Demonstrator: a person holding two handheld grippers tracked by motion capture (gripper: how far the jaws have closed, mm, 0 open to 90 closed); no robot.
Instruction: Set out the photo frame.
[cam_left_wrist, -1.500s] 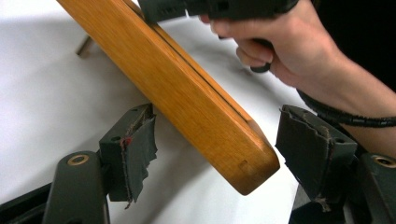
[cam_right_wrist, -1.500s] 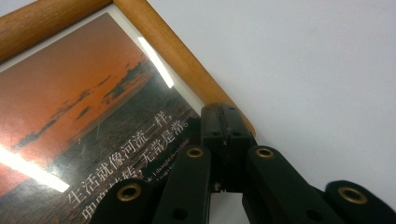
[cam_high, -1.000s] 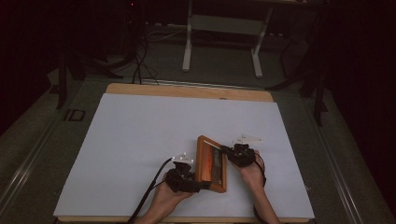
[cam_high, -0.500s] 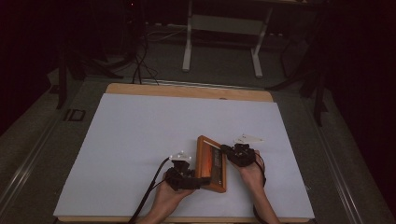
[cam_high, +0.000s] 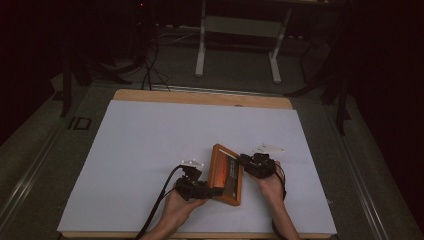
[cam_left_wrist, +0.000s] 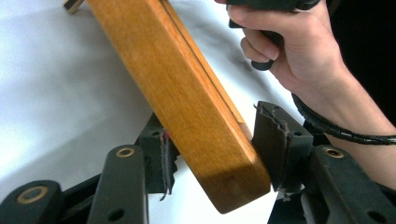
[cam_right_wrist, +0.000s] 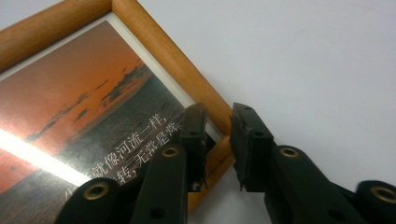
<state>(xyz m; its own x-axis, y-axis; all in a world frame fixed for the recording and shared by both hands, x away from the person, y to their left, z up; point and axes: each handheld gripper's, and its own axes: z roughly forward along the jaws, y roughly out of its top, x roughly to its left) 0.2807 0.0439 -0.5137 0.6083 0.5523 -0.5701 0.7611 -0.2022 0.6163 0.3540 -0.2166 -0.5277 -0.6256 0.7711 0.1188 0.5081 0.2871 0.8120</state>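
high view: the picture frame (cam_high: 226, 175) is lying on the white table (cam_high: 150, 145) between your hands. your left gripper (cam_high: 206, 189) is squeezing its near corner. your right gripper (cam_high: 245, 161) has just been opening around its edge, pads off the wood.

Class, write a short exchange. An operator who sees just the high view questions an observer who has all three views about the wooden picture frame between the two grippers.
Operator: Is the right gripper clamping the frame?
Observer: No. The right gripper has its jaws astride the picture frame's wooden rail. They have just been opening, with the rail between them and a gap beside the outer jaw.
Operator: What does the frame hold?
Observer: A photo of an orange sunset over dark water, with white Chinese characters printed across it.
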